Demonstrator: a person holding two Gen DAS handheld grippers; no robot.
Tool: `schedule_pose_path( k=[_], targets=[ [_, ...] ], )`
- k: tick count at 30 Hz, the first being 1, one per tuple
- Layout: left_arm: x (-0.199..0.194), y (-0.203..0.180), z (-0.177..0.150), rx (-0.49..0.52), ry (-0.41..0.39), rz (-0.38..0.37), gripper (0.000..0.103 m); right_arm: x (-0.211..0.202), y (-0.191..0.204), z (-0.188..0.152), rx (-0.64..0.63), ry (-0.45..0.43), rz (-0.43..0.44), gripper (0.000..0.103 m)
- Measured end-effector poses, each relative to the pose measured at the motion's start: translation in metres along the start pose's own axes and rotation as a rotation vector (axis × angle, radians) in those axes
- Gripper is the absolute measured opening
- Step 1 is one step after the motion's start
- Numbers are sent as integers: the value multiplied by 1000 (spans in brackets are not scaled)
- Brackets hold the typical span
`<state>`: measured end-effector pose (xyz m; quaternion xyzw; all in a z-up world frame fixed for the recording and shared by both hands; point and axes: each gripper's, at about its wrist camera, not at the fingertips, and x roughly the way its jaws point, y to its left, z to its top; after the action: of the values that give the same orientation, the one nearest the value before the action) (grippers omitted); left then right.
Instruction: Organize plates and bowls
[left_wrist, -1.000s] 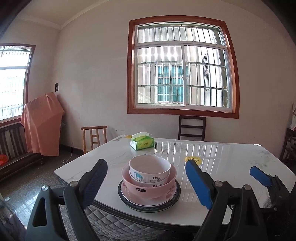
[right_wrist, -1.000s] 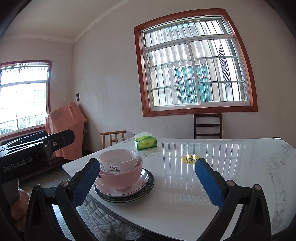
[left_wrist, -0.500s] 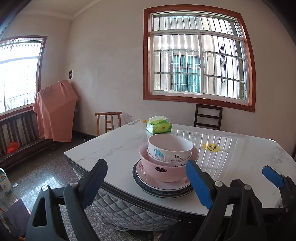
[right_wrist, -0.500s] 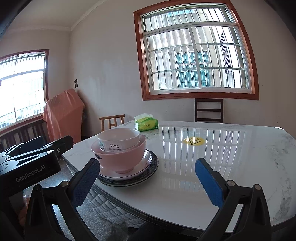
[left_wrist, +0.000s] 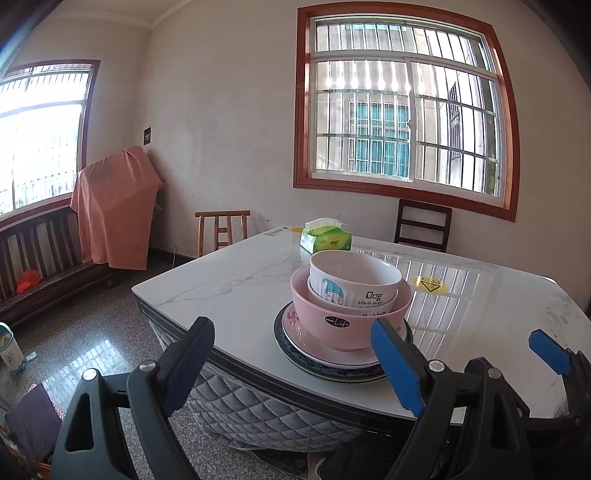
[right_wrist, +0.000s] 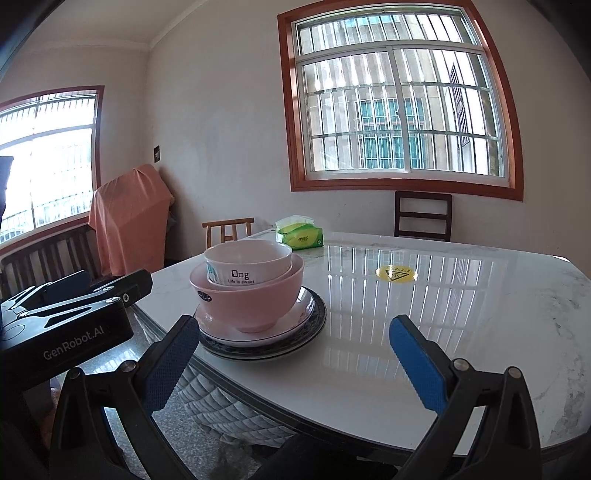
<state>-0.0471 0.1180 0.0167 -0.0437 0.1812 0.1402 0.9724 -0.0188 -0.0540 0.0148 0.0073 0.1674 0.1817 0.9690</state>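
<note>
A stack stands near the front left edge of the white marble table (left_wrist: 236, 288): a white "Dog" bowl (left_wrist: 354, 282) nested in a pink bowl (left_wrist: 343, 325), on a pink plate (left_wrist: 325, 352), on a dark-rimmed plate (left_wrist: 332, 371). The stack also shows in the right wrist view, with the white bowl (right_wrist: 247, 262), the pink bowl (right_wrist: 247, 299) and the plates (right_wrist: 266, 343). My left gripper (left_wrist: 295, 369) is open and empty, just short of the stack at the table edge. My right gripper (right_wrist: 295, 363) is open and empty, over the table's front edge to the right of the stack.
A green tissue pack (left_wrist: 325, 238) lies at the table's far side, and a yellow sticker (left_wrist: 426, 285) lies on its middle. Wooden chairs (left_wrist: 423, 225) stand behind the table. A bench with an orange cloth (left_wrist: 114, 218) stands along the left wall.
Both grippers have drawn back and swung left, so the stack now sits further right in the left view. The stack itself has not moved. Both grippers stay open.
</note>
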Motion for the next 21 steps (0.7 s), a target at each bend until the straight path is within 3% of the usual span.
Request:
schedule_pose_path(
  k=[21],
  targets=[
    [15,4,-8,-6,57,15,89,9,2,-5,-5,38,0,102]
  ],
)
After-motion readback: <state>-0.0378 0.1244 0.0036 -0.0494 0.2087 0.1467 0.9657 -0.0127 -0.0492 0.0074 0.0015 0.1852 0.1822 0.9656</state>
